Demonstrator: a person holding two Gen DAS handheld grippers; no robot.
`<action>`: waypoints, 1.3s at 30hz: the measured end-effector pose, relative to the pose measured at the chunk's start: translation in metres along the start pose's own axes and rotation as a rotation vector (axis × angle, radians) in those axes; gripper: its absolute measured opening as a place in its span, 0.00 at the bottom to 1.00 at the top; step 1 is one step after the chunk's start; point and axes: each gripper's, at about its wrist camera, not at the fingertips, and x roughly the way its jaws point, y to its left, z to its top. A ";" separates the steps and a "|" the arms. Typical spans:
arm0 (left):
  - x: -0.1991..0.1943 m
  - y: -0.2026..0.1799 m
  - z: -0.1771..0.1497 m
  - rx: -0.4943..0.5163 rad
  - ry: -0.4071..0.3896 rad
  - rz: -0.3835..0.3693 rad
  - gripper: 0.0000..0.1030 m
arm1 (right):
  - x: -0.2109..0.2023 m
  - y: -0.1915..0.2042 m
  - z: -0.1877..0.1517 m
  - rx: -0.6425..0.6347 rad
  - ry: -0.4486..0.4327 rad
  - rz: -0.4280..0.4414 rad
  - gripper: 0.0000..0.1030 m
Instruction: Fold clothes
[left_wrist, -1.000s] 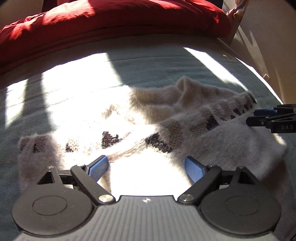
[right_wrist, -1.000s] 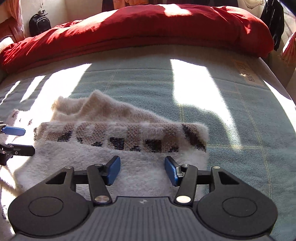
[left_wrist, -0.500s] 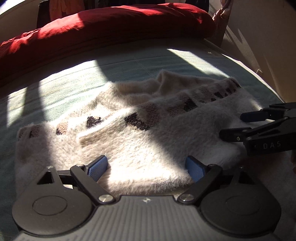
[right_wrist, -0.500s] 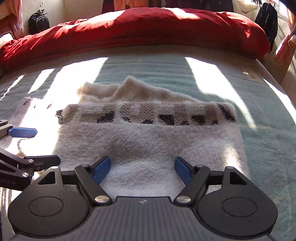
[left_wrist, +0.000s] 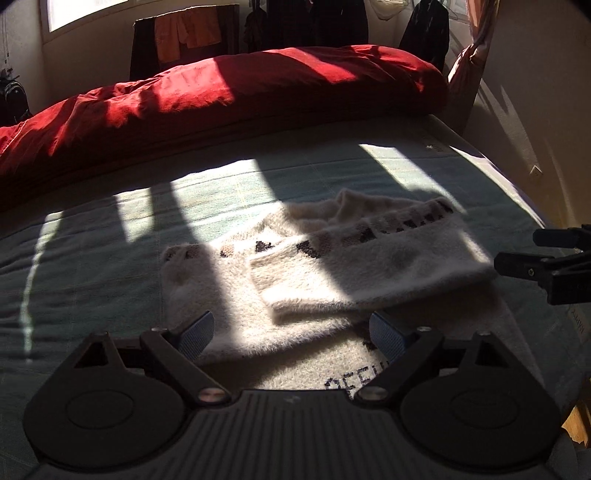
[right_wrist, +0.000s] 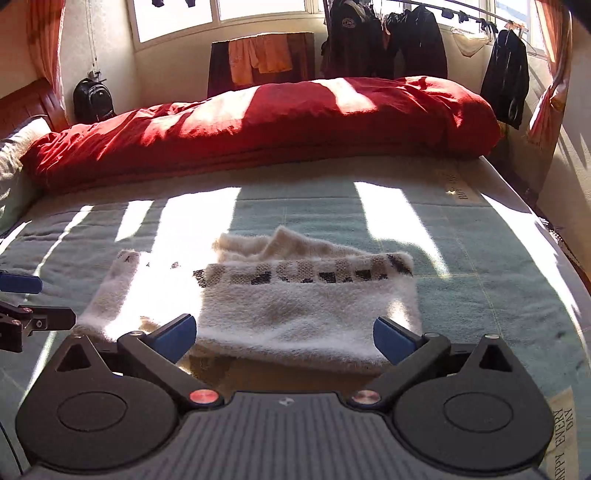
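Both grippers, left (left_wrist: 291, 332) and right (right_wrist: 284, 338), jaws spread, empty. Folded sweater (right_wrist: 306, 310) on bed (right_wrist: 480, 266), 12 o'clock of right gripper.

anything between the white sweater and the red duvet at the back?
Nothing: only bare teal blanket with sun stripes lies between the sweater and the red duvet. Clearest in the right wrist view.

- You're working over a bed (right_wrist: 480, 236) covered in a pale green blanket, striped with sunlight.
- On it lies a fuzzy cream sweater (right_wrist: 295, 310) (left_wrist: 369, 266), partly folded.
- A red duvet (right_wrist: 277, 122) is bunched along its far side.
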 end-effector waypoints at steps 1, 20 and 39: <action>-0.004 -0.003 -0.009 0.001 -0.003 0.001 0.89 | -0.010 0.005 -0.006 -0.009 -0.009 -0.005 1.00; 0.024 -0.030 -0.207 -0.155 0.116 -0.023 0.95 | 0.010 0.007 -0.211 0.052 0.197 0.006 1.00; -0.004 0.006 -0.128 -0.103 -0.034 -0.037 0.97 | -0.002 0.011 -0.220 -0.011 0.174 0.003 1.00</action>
